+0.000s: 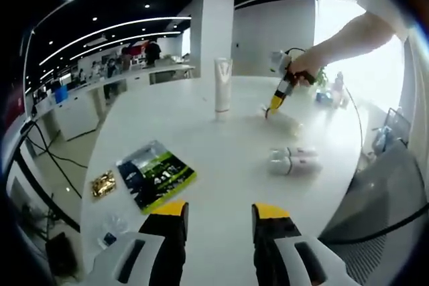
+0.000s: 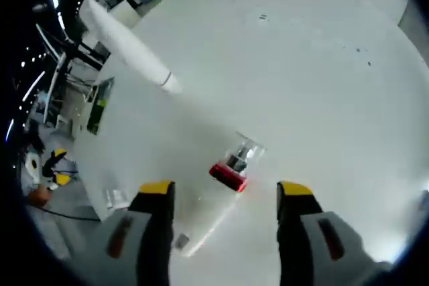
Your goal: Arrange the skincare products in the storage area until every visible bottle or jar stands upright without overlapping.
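Here, in the left gripper view, the left gripper [image 1: 220, 213] hovers low over the near edge of a large white oval table [image 1: 221, 165], its black, yellow-tipped jaws standing apart with nothing between them. Well ahead, a tall white squeeze tube [image 1: 222, 85] stands upright on its cap near the middle of the table. To its right, the right gripper [image 1: 273, 108], held in a person's hand [image 1: 305, 66], points steeply down with its yellow tips just over the tabletop. Nearer the camera and to the right, a pair of small white bottles [image 1: 292, 160] lie on their sides, close together. On the left part of the table lies a flat green and black packet [image 1: 155, 175], with a small gold foil packet [image 1: 103, 183] just beside it.

In the right gripper view, the right gripper [image 2: 226, 195] looks down on the white tabletop, jaws wide apart and empty. Between and just beyond the tips lies a small clear jar with a red cap [image 2: 236, 163], tipped on its side. The white squeeze tube [image 2: 127, 45] stretches away toward the upper left.
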Demonstrator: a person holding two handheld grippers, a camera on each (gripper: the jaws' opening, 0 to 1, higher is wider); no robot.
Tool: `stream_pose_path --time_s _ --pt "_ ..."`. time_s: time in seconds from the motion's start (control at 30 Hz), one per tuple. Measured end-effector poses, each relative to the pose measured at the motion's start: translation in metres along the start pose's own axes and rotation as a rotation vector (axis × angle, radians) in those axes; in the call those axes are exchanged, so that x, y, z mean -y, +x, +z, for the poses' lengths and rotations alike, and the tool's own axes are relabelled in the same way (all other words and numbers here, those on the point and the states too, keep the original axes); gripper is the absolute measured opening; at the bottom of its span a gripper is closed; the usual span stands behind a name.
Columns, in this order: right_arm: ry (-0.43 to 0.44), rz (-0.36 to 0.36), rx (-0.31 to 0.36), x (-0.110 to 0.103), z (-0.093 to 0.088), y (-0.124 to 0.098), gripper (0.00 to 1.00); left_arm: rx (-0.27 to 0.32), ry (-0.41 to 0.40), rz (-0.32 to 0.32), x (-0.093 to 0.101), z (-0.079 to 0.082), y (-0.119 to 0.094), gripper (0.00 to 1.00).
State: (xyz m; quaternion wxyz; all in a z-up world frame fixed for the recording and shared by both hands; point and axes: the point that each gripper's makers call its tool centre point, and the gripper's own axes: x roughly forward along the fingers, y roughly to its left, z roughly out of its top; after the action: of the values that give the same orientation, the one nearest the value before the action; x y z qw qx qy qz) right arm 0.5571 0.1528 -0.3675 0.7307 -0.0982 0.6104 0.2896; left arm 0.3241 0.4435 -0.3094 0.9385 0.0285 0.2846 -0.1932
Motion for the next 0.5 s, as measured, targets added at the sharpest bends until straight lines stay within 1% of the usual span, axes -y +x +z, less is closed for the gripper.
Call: stream_pose_path --time_s 0.1,0.13,0.2,0.23,0.27,0.33,0.37,0.4,0.43,0.5 --pt "0.011 0.015 -0.008 -0.011 -0.005 0.008 0.56 0.001 0.005 0.004 -0.001 0.0 0.0 0.39" --pt "0.007 0.005 -0.008 -0.013 -0.005 0.01 0.55 0.002 0.005 0.008 -0.002 0.0 -0.001 0.38" --pt "-0.007 -0.036 -0.029 -0.012 -0.008 0.011 0.5 0.004 0.003 0.013 -0.003 0.0 -0.001 0.38" --pt "-0.053 -0.064 -0.029 -0.006 -0.004 0.011 0.47 0.005 0.003 0.014 -0.003 0.0 -0.001 0.38" --pt "-0.056 -0.066 -0.026 -0.011 -0.002 0.013 0.46 0.006 0.004 0.014 -0.003 0.001 -0.001 0.38" --pt "-0.065 -0.073 -0.031 -0.013 -0.001 0.014 0.42 0.006 0.01 0.014 -0.003 0.0 -0.001 0.38" --pt "-0.065 -0.088 -0.037 -0.011 -0.002 0.014 0.42 0.007 0.013 0.015 -0.003 0.001 -0.001 0.38" --pt "-0.081 -0.095 -0.039 -0.012 -0.001 0.014 0.42 0.006 0.014 0.015 -0.003 0.0 -0.002 0.38" --pt "-0.147 -0.104 -0.046 -0.012 -0.001 0.015 0.41 0.006 0.016 0.015 -0.003 0.0 -0.001 0.38" --pt "-0.196 -0.118 -0.064 -0.014 -0.001 0.015 0.4 0.006 0.016 0.016 -0.003 0.001 -0.001 0.38"
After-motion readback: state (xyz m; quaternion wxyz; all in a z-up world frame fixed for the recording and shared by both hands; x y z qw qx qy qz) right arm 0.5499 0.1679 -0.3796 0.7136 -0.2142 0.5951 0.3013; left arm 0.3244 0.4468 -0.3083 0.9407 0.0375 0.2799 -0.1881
